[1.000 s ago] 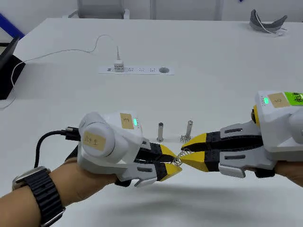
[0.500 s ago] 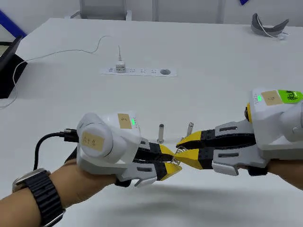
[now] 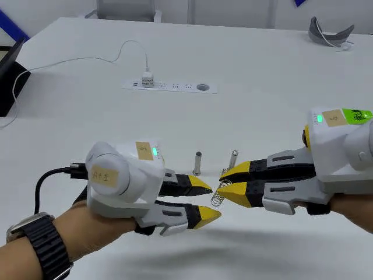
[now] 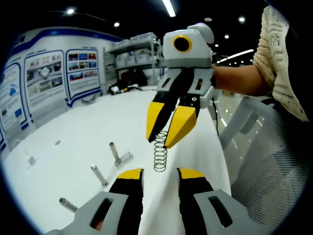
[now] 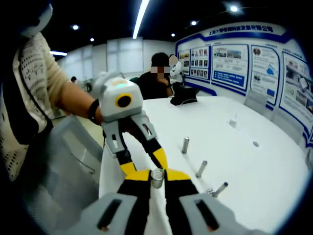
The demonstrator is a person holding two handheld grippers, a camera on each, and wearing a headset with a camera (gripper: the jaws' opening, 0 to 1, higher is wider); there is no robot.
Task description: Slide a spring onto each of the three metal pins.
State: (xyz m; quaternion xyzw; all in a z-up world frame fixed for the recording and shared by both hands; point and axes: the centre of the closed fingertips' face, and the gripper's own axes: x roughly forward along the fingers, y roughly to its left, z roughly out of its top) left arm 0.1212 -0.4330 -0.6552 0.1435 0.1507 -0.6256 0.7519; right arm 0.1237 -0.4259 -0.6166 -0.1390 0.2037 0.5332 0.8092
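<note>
My right gripper (image 3: pixel 222 184) is shut on one end of a small metal spring (image 3: pixel 217 197), which hangs slanted from its yellow tips above the white table. My left gripper (image 3: pixel 208 201) faces it from the left, open, its tips just short of the spring's free end. In the left gripper view the spring (image 4: pixel 160 152) dangles from the right gripper (image 4: pixel 166 139) above my own open jaws. In the right gripper view the spring (image 5: pixel 156 177) sits end-on between my tips. Two upright metal pins (image 3: pixel 197 162) (image 3: pixel 233 158) stand behind the tips. Three pins (image 4: pixel 115 152) show in the left gripper view, with another spring (image 4: pixel 124 159) lying beside one.
A white power strip (image 3: pixel 169 86) with a plugged charger (image 3: pixel 146 79) and cable lies at mid table. A grey headset (image 3: pixel 329 29) rests at the far right corner and a black device (image 3: pixel 9 81) at the left edge. A person (image 5: pixel 159 73) sits beyond the table.
My left gripper has opened, let go of the spring and drawn back to the left. The spring now hangs from the right gripper alone.
</note>
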